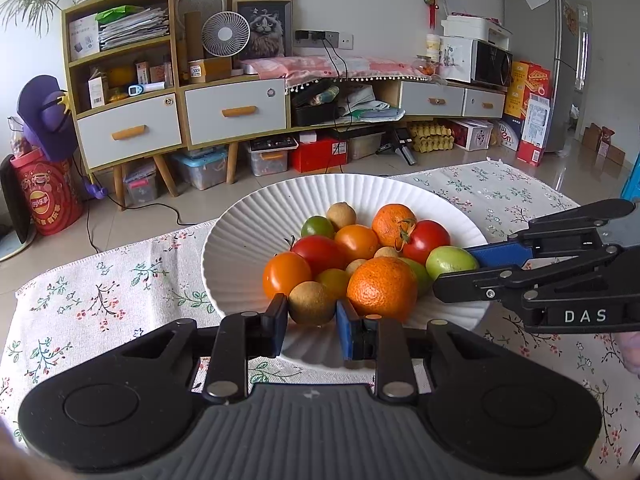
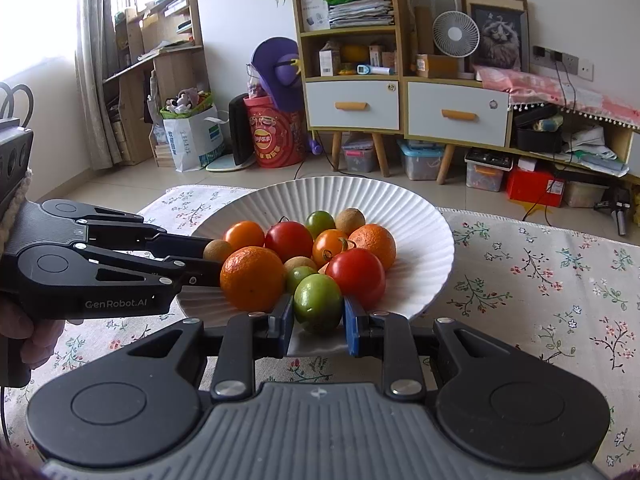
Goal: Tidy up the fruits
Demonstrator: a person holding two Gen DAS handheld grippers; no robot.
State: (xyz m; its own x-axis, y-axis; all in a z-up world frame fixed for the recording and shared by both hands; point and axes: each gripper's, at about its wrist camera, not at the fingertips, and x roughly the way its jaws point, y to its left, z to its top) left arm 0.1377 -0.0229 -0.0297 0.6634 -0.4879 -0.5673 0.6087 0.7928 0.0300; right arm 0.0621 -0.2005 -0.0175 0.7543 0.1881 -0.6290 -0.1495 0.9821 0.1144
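A white ribbed bowl (image 1: 240, 240) (image 2: 420, 232) on the floral cloth holds several tomatoes, tangerines, green fruits and small brown fruits. My left gripper (image 1: 312, 312) is shut on a small brown fruit (image 1: 312, 302) at the bowl's near edge; it also shows in the right wrist view (image 2: 216, 250). My right gripper (image 2: 319, 312) is shut on a green fruit (image 2: 319, 302), which the left wrist view (image 1: 450, 262) also shows at the pile's right side. A big tangerine (image 1: 382, 288) (image 2: 252, 278) lies between the two held fruits.
The floral tablecloth (image 1: 100, 300) (image 2: 540, 280) covers the table around the bowl. Beyond the table edge stand cabinets (image 1: 228, 108), storage boxes, a red barrel (image 2: 274, 136) and a fridge (image 1: 556, 52).
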